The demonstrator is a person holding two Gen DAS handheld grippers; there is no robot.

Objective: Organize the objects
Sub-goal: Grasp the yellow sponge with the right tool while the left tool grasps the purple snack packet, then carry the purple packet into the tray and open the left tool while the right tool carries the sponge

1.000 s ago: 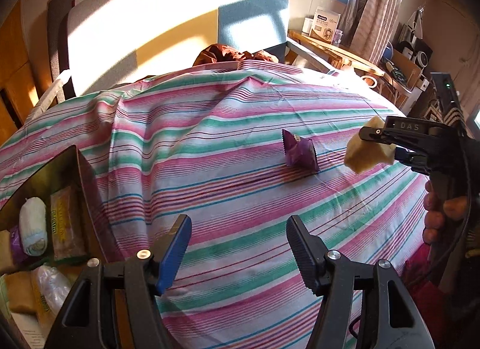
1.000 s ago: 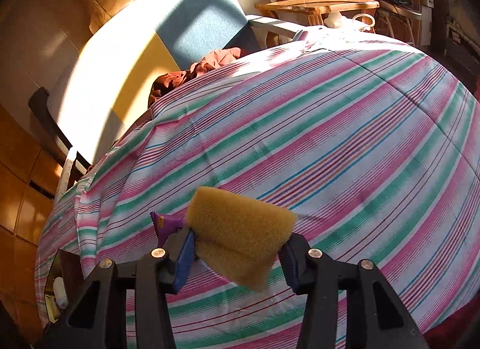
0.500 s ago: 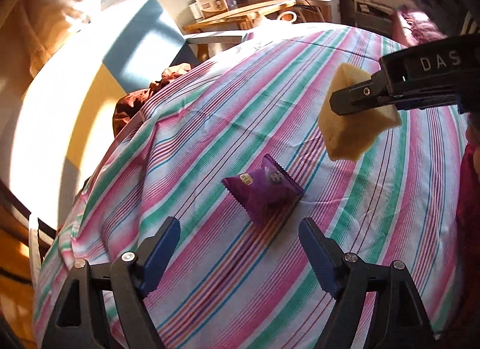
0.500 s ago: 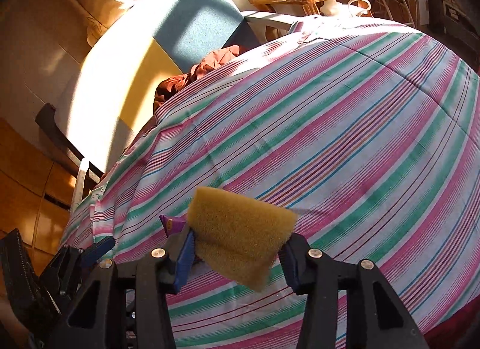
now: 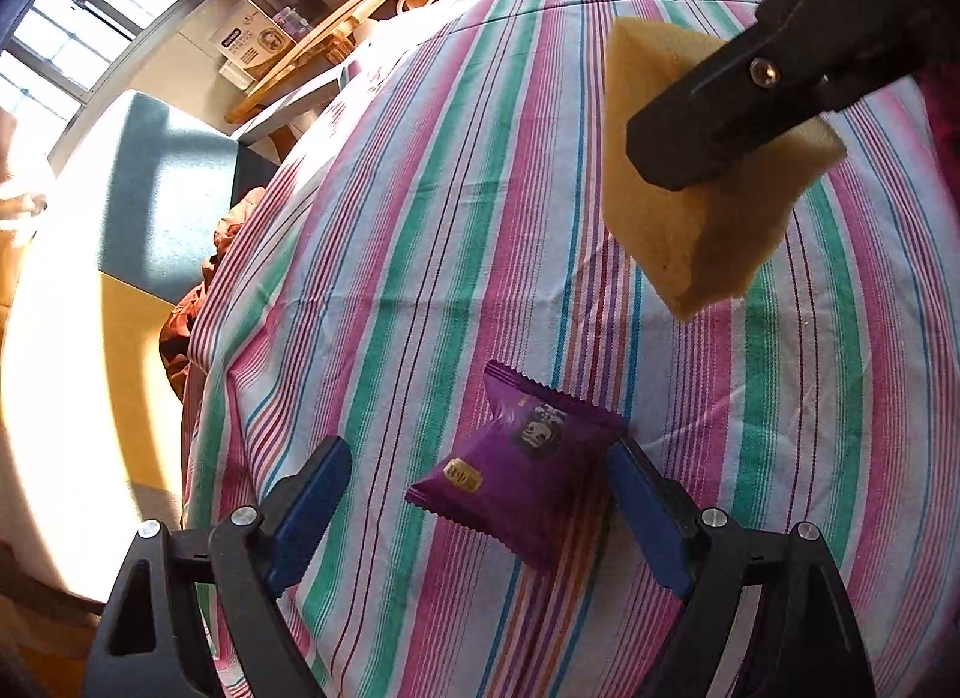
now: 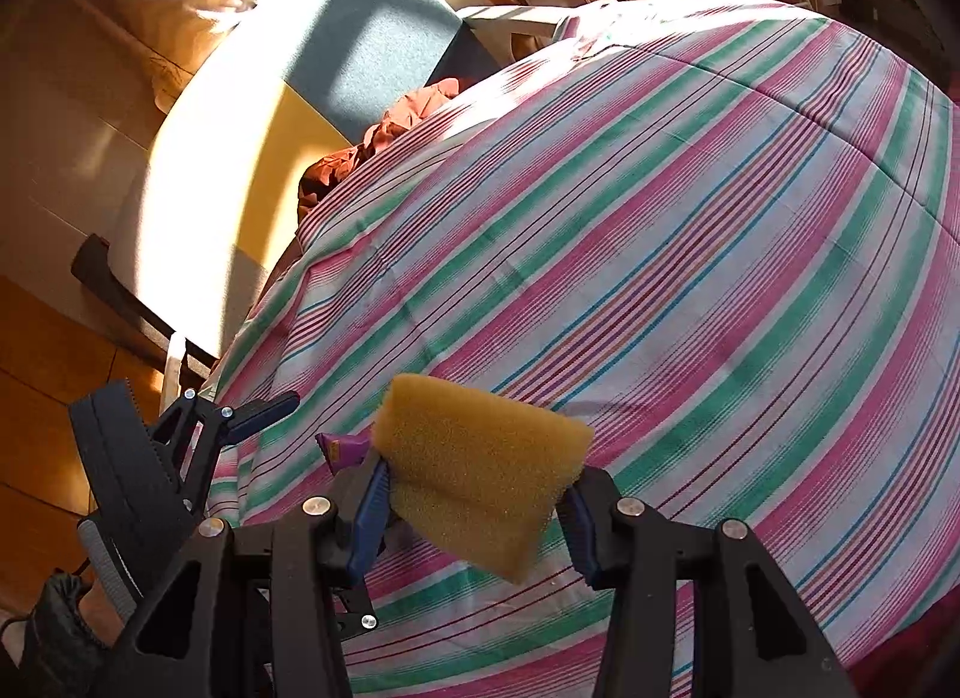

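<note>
A: From the left wrist view the purple snack packet (image 5: 522,479) shows whole, lying flat on the striped cloth (image 5: 420,218) over the counter. It sits between the blue pads of the left gripper (image 5: 480,509), whose jaws have just been opening and now stand wide. The right pad is close by the packet's edge, the left pad stands clear of it, and neither presses on it.

B: In the right wrist view only a purple corner of that packet (image 6: 343,449) peeks out; the rest is behind the yellow sponge (image 6: 480,482). The right gripper (image 6: 474,509) has its fingers closed on the sponge, one at each side, and holds it above the cloth.

A: I see the same sponge (image 5: 708,200) from the side, thick and wedge-like, with one black finger lying across it. The rest of the right gripper runs off the top right edge.

B: My view adds the left gripper (image 6: 180,458) at the lower left, partly cut off, so its jaws are hard to read from here.

A: The packet has zigzag-cut ends, a small gold label and a dark printed picture; the lettering is too small to read.

B: The sponge surface looks coarse and porous, sunlit on top.
</note>
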